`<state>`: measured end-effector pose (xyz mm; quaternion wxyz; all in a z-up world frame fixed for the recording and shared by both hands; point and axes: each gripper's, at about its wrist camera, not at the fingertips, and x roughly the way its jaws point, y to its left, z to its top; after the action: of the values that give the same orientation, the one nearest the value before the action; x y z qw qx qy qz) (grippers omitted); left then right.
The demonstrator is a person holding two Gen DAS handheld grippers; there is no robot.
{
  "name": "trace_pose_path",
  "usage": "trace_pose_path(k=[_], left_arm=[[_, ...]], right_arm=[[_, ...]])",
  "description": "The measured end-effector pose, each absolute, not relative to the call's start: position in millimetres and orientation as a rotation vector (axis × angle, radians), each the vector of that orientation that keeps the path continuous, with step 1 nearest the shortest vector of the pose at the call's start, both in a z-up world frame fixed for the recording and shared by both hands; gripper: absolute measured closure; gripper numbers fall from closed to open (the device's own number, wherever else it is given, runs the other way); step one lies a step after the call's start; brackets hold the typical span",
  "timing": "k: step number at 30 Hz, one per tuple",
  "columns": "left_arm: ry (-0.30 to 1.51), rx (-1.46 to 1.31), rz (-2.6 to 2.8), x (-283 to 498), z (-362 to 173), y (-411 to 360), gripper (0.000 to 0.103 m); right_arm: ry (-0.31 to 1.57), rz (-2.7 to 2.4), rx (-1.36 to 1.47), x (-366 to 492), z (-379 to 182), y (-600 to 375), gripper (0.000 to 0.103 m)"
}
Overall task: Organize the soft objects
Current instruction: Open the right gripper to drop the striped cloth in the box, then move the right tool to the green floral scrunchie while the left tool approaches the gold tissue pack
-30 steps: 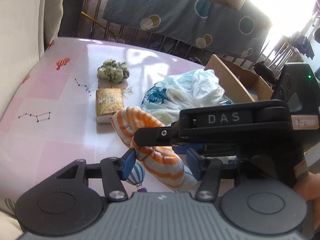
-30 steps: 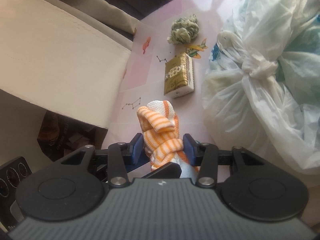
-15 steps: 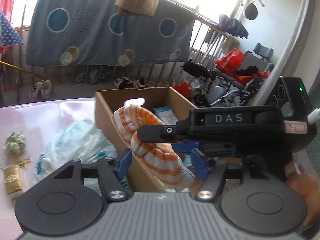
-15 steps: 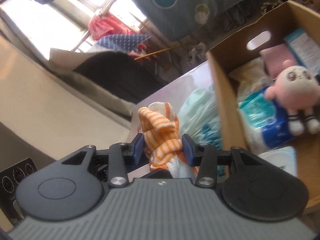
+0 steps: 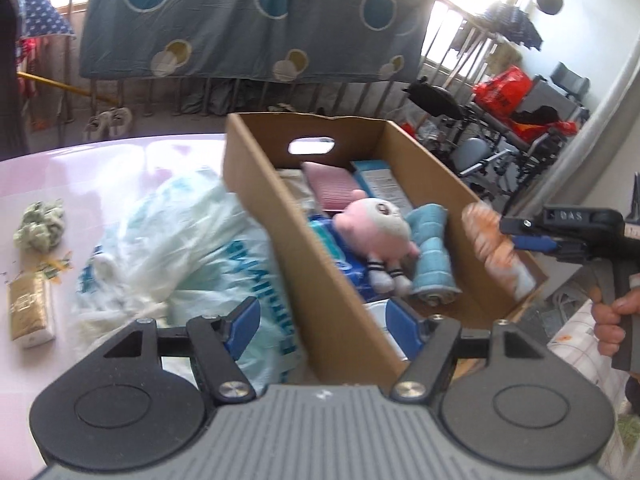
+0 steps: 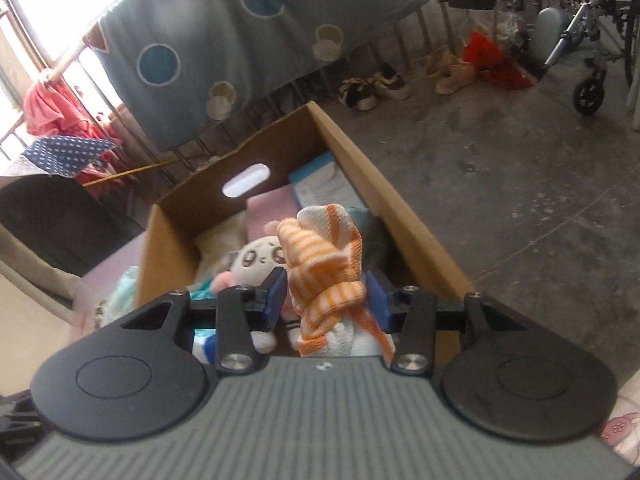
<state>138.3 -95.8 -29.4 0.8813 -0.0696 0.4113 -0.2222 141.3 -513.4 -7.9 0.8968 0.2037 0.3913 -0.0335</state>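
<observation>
Pink glossy worktop fills the left of the left wrist view; blue spotted sheet hangs on railings across the top. Cardboard box sits mid-frame, already holding a pink plush toy and a rolled blue towel. Crumpled plastic bag lies against the box's left wall; a green scrunchie and a gold tissue pack remain at far left.

Right gripper: jaws clamped on the orange-striped cloth, held above the box's right side, over the plush. Left gripper: jaws apart, empty, low centre, straddling the box's near wall.

Step in hand, by my reading: drop-off. Do it well by lowering the cloth below the rim into the gap beside the towel before letting go, so it doesn't drape over the wall.
</observation>
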Motion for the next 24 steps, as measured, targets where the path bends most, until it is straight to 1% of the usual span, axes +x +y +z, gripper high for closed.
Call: trace_pose_path(k=[3, 5, 10, 13, 16, 18, 22, 24], left_arm=[[0.856, -0.156, -0.434, 138.0, -29.8, -79.8, 0.032], [0.855, -0.162, -0.418, 135.6, -30.3, -69.7, 0.032], [0.844, -0.182, -0.371, 125.5, -32.3, -45.6, 0.032], [0.833, -0.170, -0.311, 115.8, -32.8, -29.3, 0.032], [0.818, -0.150, -0.210, 108.3, -35.8, -7.8, 0.032], [0.802, -0.142, -0.136, 104.3, -37.4, 9.1, 0.032], [0.765, -0.113, 0.012, 99.0, -40.0, 47.0, 0.032], [0.749, -0.095, 0.064, 96.4, -42.2, 61.5, 0.032]], right_arm=[[0.813, -0.093, 0.419, 138.6, -15.0, -518.2, 0.053], [0.807, -0.104, 0.412, 137.2, -15.7, -518.6, 0.052], [0.785, -0.091, 0.443, 126.7, -0.9, -510.2, 0.051], [0.764, -0.018, 0.479, 124.0, 11.4, -495.5, 0.047], [0.764, 0.094, 0.494, 132.3, 22.2, -466.0, 0.042], [0.784, 0.180, 0.484, 143.8, 29.7, -437.4, 0.033], [0.827, 0.360, 0.454, 173.6, 43.6, -370.3, 0.030], [0.844, 0.450, 0.438, 187.9, 48.1, -333.4, 0.026]])
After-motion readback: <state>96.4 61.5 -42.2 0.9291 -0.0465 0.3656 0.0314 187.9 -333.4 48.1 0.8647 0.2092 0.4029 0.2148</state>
